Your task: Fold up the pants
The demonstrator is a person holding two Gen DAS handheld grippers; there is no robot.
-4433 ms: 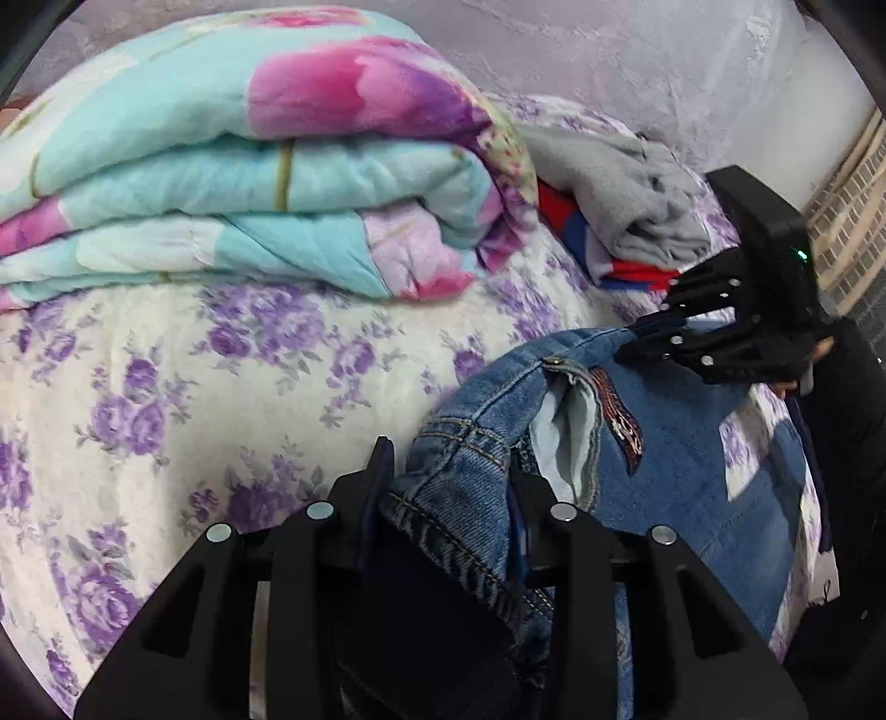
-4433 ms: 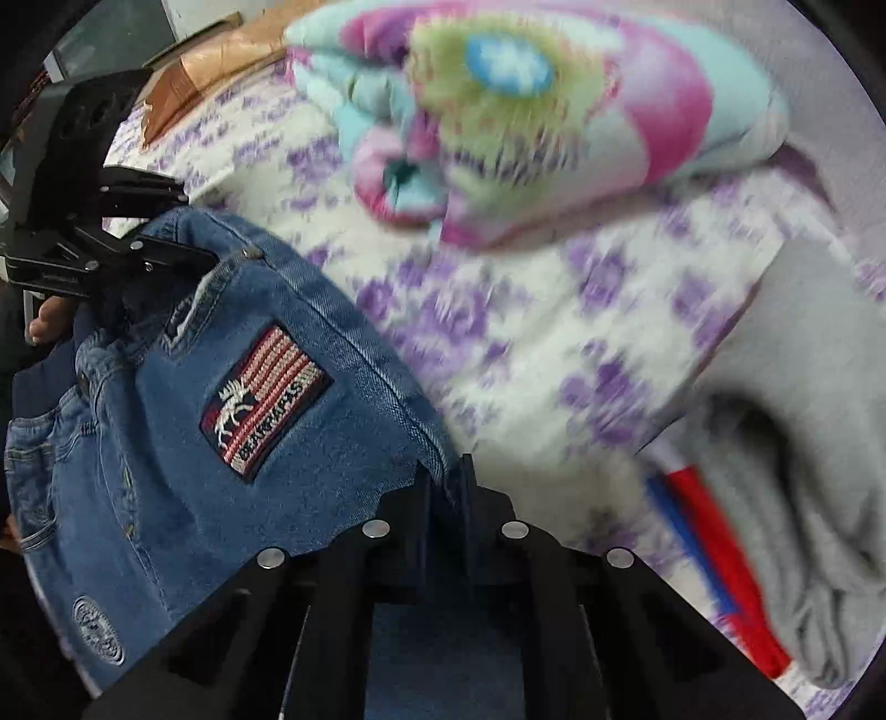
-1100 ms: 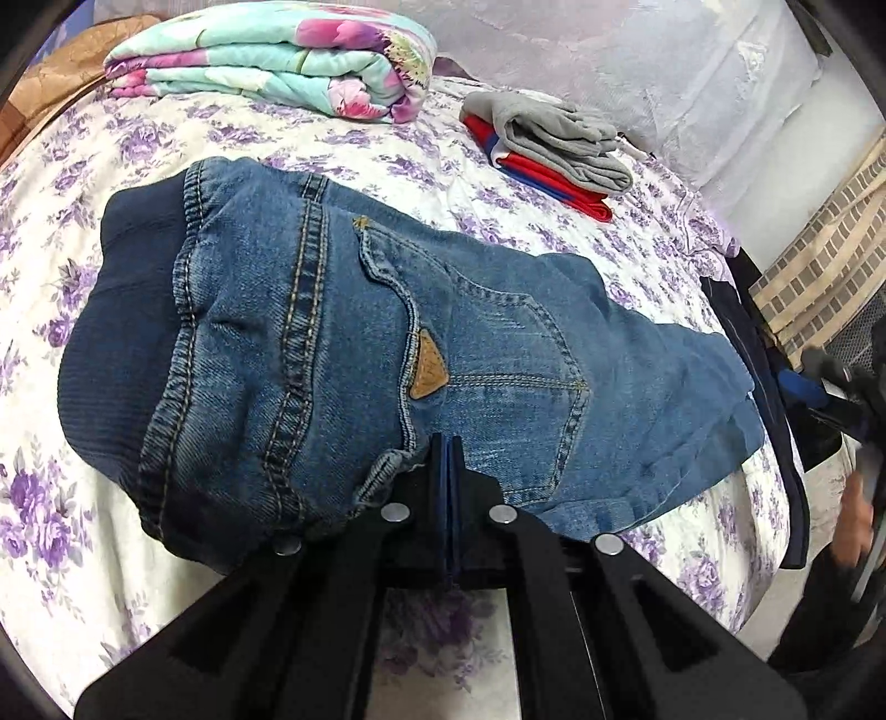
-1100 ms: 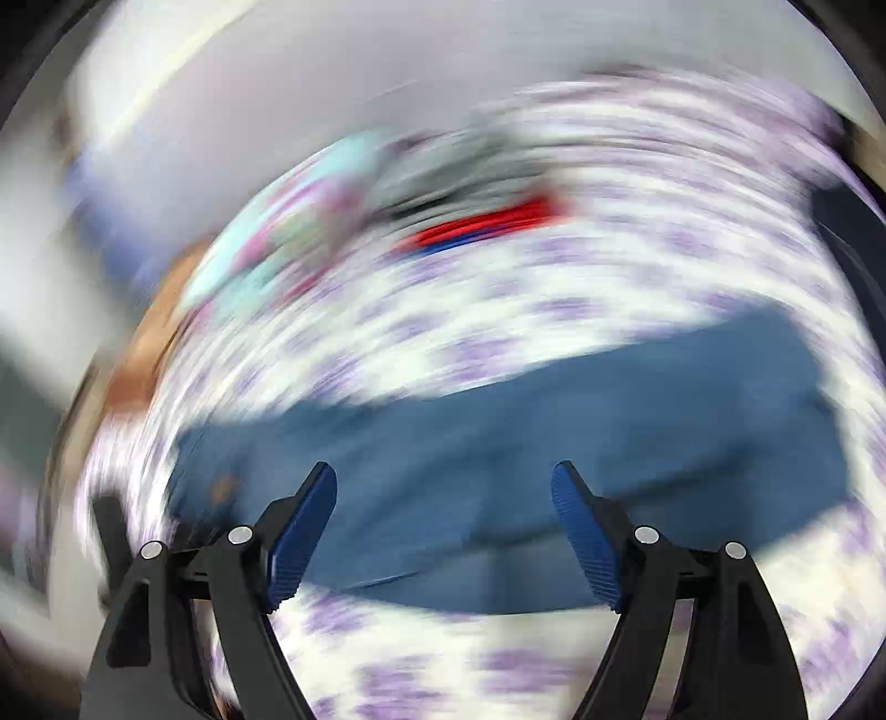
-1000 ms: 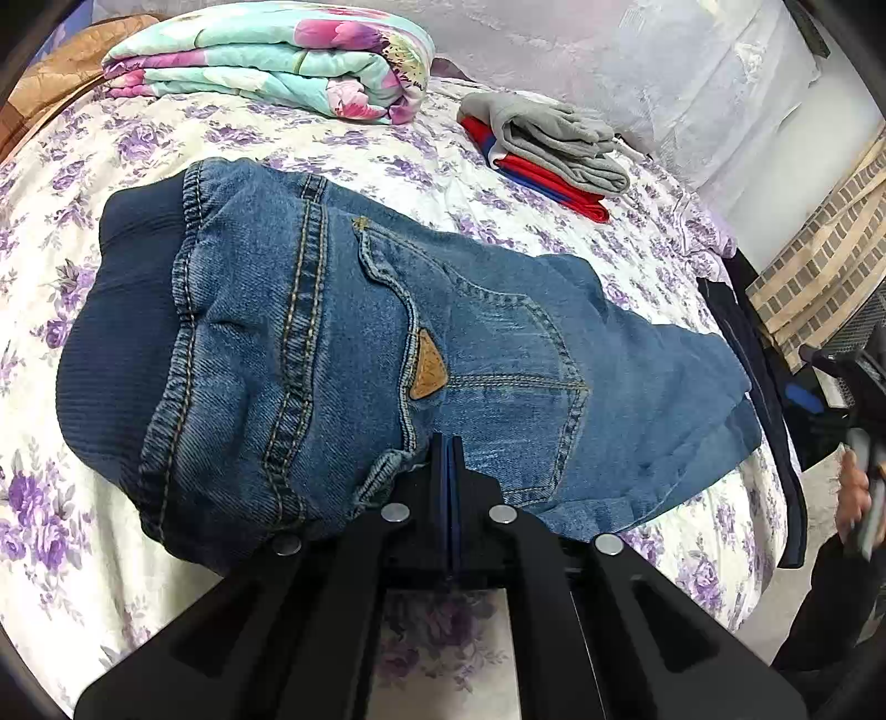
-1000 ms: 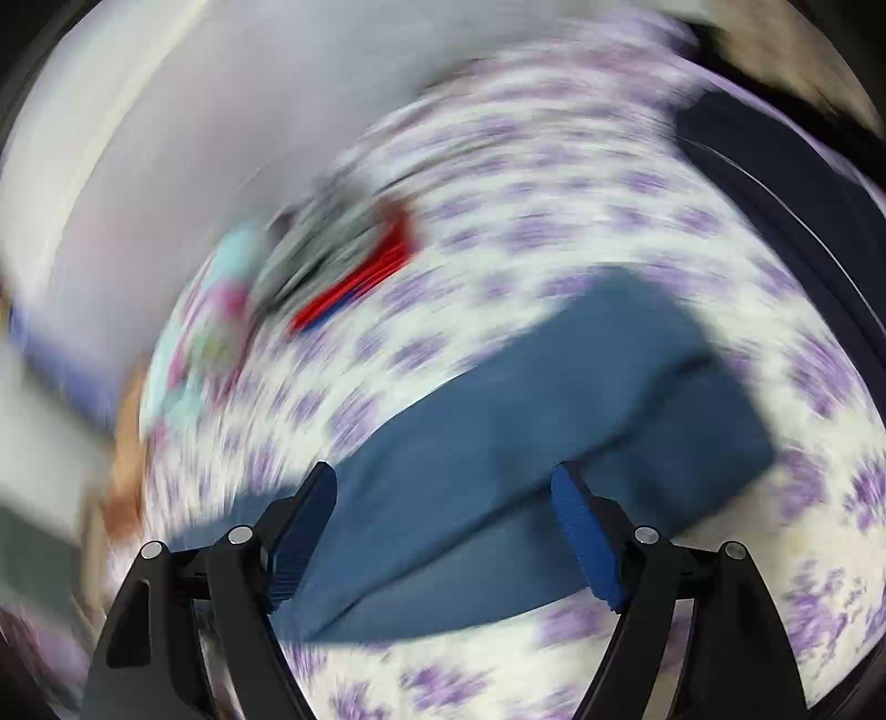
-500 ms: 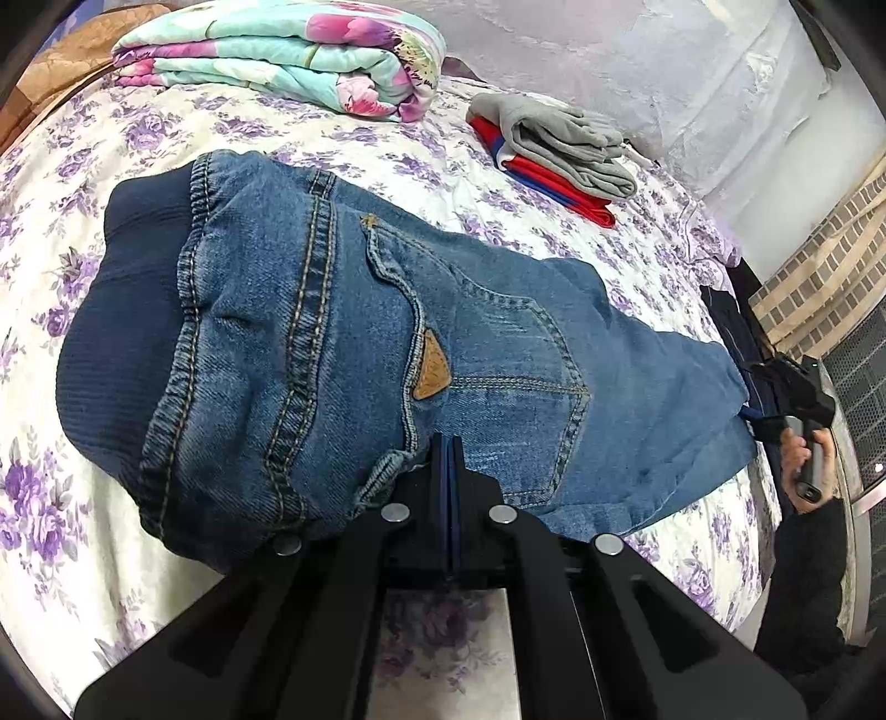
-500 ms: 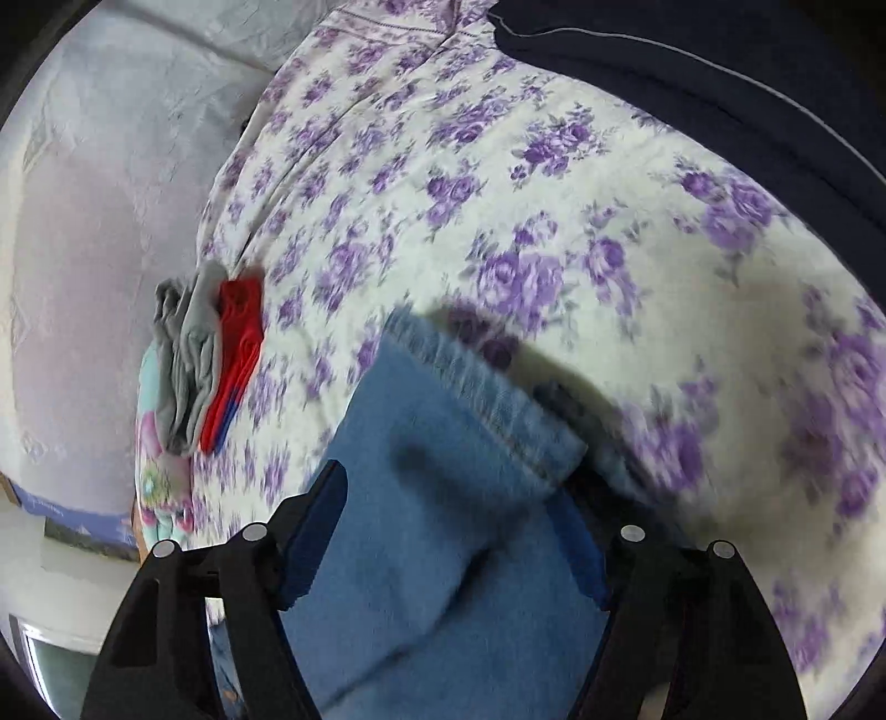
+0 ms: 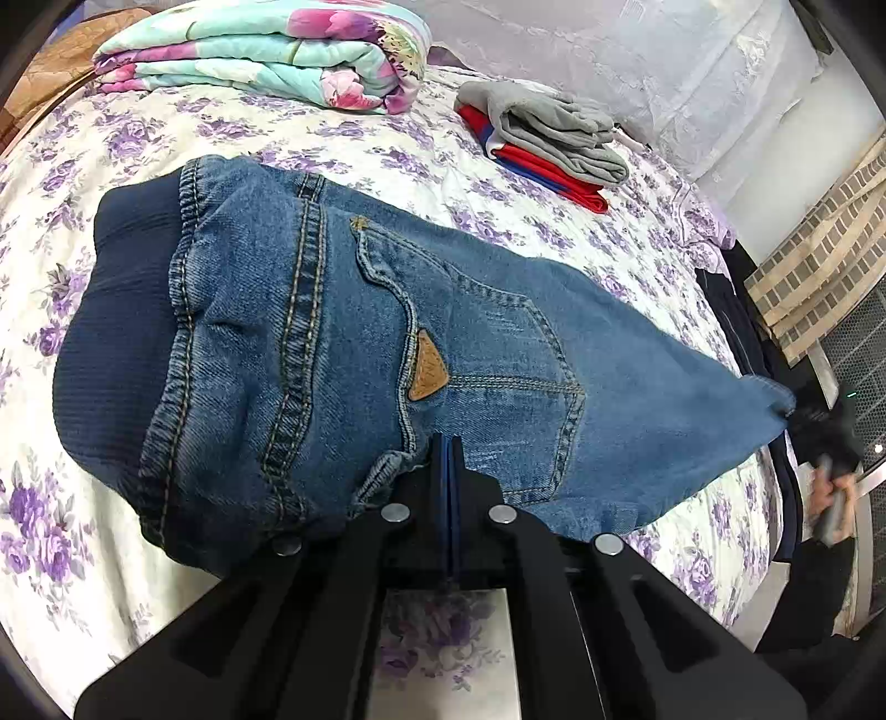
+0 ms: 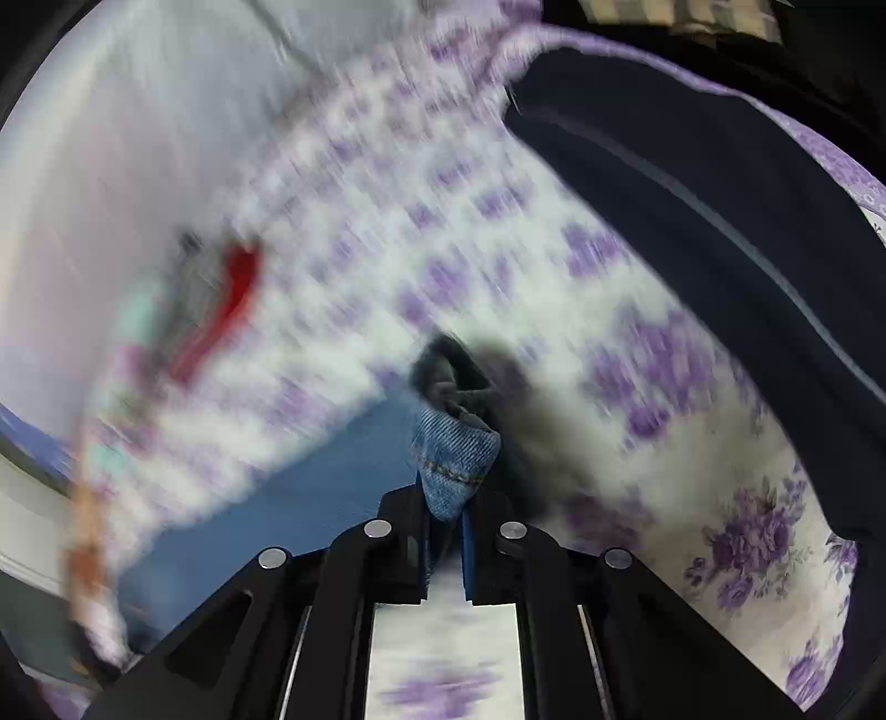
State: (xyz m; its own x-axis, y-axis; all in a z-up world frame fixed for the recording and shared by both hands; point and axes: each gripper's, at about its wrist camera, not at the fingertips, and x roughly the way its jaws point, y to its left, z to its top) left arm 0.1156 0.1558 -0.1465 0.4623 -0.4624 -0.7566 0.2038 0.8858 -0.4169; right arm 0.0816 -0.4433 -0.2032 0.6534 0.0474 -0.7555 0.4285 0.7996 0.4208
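Blue jeans lie folded lengthwise on the flowered bed, back pocket up, dark waistband at the left, legs running right. My left gripper is shut on the jeans' near edge below the pocket. My right gripper is shut on the hem of the jeans at the leg end. It shows far right in the left wrist view, holding the stretched leg end near the bed's edge. The right wrist view is blurred by motion.
A folded flowered quilt lies at the back of the bed. A grey and red folded pile lies at the back right. A dark garment lies along the bed's right edge. A white curtain hangs behind.
My right gripper was open over the leg end and has shut on the hem, pulling it taut to the right. My left gripper kept its hold on the jeans.
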